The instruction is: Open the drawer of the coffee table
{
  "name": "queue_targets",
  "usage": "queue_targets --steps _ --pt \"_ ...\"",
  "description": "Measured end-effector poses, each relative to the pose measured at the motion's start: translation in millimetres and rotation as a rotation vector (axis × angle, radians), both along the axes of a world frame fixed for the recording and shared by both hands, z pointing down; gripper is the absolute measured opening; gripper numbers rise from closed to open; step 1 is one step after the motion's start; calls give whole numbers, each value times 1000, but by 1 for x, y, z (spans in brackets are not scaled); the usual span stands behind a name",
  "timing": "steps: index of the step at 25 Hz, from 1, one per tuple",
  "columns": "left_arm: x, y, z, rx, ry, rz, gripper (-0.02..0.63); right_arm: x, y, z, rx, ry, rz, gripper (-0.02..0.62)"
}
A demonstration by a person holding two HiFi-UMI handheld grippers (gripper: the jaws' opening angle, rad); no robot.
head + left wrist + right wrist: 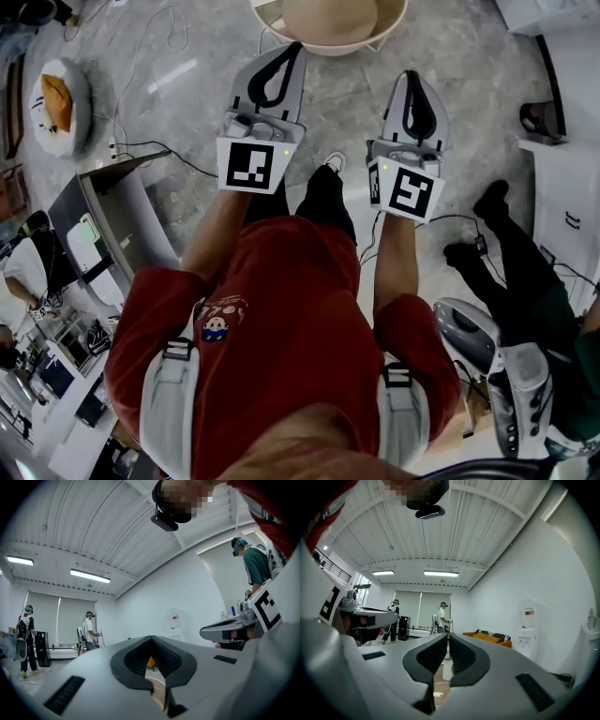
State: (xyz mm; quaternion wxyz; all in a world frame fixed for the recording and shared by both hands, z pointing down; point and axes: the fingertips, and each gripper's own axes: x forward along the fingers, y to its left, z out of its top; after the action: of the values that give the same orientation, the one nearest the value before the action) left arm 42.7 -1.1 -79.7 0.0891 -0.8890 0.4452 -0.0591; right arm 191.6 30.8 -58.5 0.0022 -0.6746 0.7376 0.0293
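Note:
A round coffee table [397, 28] with a white rim and a beige top lies at the top edge of the head view, and no drawer shows on it. My left gripper [292, 47] is held level with its tips close to the table's near rim; its jaws meet with nothing between them. My right gripper [411, 75] is beside it, a little further back, also shut and empty. In the left gripper view the left gripper [150, 638] has its pads closed at the tip. In the right gripper view the right gripper [446, 637] shows only a thin slit.
Black cables [164, 150] trail over the marble floor. A round cushion [58, 101] lies far left, with a grey desk [103, 211] nearer. Another person's legs [506, 248] and white cabinets [572, 187] stand at right. An orange sofa [487, 637] and a water dispenser [528, 630] line the far wall.

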Motion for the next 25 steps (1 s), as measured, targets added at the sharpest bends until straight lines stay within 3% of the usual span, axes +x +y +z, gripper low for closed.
queue_targets --steps 6,10,20,25 --pt "-22 -30 29 -20 23 36 14 -31 -28 34 -65 -23 6 28" --pt "-41 -57 77 -23 47 85 14 -56 -52 91 -123 -76 15 28" --pt "-95 -106 349 -71 72 83 14 -120 -105 384 -276 -65 83 28" --pt "-102 -128 486 -29 96 55 14 -126 -132 531 -297 -69 79 28"
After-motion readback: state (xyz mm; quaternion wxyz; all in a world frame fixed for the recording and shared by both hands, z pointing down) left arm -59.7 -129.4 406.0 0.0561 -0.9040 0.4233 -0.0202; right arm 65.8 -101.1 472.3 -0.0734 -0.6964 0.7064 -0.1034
